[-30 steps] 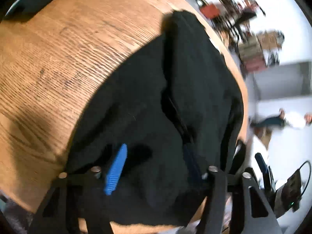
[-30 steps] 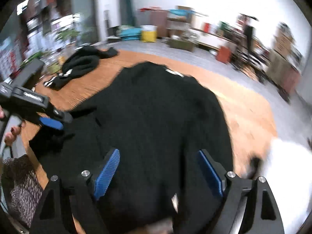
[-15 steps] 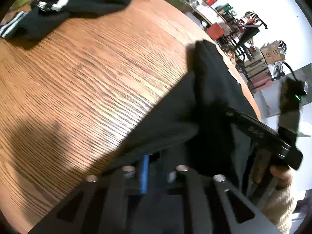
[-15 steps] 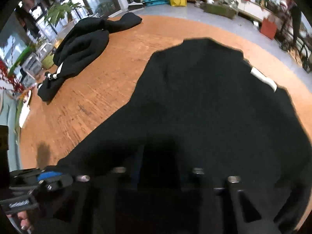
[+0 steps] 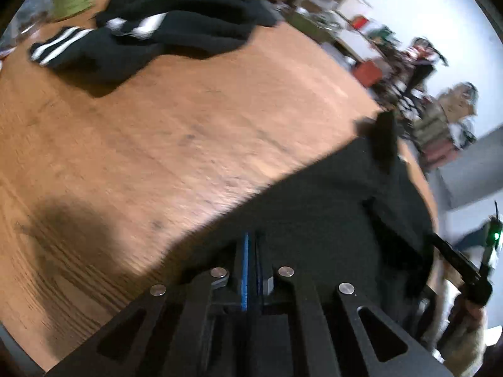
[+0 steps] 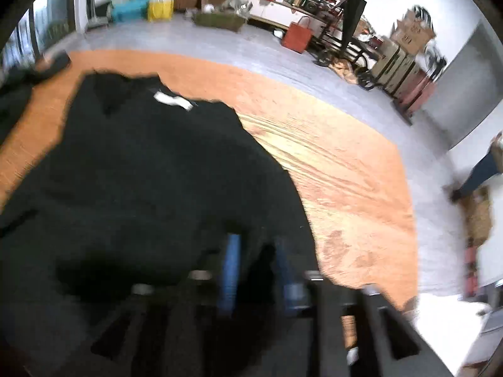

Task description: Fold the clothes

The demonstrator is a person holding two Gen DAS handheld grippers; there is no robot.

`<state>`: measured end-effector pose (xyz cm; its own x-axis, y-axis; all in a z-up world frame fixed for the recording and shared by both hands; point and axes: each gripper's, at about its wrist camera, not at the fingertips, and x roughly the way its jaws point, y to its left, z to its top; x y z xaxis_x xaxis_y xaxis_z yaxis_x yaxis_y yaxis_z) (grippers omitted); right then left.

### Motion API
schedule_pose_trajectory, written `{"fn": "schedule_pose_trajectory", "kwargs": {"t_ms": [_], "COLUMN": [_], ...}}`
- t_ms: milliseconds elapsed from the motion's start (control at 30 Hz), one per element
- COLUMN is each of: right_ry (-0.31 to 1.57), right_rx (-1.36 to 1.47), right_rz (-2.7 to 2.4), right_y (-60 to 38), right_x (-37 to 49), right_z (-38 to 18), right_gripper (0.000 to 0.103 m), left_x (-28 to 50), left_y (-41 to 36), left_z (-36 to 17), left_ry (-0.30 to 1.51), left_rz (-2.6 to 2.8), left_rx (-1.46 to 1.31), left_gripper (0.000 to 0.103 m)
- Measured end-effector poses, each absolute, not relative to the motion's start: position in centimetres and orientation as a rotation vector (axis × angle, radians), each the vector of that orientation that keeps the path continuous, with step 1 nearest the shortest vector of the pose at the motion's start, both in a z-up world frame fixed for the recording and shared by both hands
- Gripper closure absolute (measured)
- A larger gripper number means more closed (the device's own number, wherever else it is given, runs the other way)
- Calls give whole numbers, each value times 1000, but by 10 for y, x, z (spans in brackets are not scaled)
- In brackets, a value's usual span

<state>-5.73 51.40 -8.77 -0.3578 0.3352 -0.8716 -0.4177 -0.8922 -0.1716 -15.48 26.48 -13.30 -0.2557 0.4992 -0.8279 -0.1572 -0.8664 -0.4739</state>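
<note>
Item 1: black sweater point(image 6: 151, 188). Lies spread on the wooden table point(image 5: 188, 132), covering the near and left part of the tabletop in the right wrist view. A small white label point(image 6: 173, 100) sits at its far edge, near the neckline. In the left wrist view the same garment point(image 5: 330, 207) fills the lower right, its straight edge running diagonally across the wood, with one fold or sleeve end raised at the far corner.

Item 2: left gripper point(image 5: 251, 251). Blue pads pressed together with no visible gap, right at the sweater's near edge. Black cloth surrounds the tips; the fabric appears pinched between them, though the dark cloth makes the contact line hard to read.

Item 3: right gripper point(image 6: 256, 257). Frame is motion-blurred. Two blue pads stand a little apart, with dark cloth showing in the gap between them. Whether they clamp the cloth or merely hang over it cannot be told. In the left wrist view this tool point(image 5: 465, 270) appears at the right edge, beside the sweater, with a green light lit.

Item 4: second pile of dark clothing point(image 5: 163, 22) with white stripes. Rests on the far left part of the table, well apart from the sweater.

Item 5: room beyond the table. Grey floor, a yellow container point(image 6: 161, 4), a red bag point(image 6: 297, 36), stacked cardboard boxes point(image 6: 408, 50).
</note>
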Motion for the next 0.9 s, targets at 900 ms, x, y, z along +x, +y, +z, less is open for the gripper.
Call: {"fn": "schedule_pose_trajectory", "kwargs": {"t_ms": [900], "right_ry": [694], "right_rx": [-1453], "right_rz": [2316], "right_y": [377], "right_x": [-180], "right_z": [-140], "right_gripper": [62], "left_x": [-153], "left_y": [284], "left_z": [-149], "left_ry": [-174], "left_rz": [2156], "left_rx": [-1626], "left_gripper": [93]}}
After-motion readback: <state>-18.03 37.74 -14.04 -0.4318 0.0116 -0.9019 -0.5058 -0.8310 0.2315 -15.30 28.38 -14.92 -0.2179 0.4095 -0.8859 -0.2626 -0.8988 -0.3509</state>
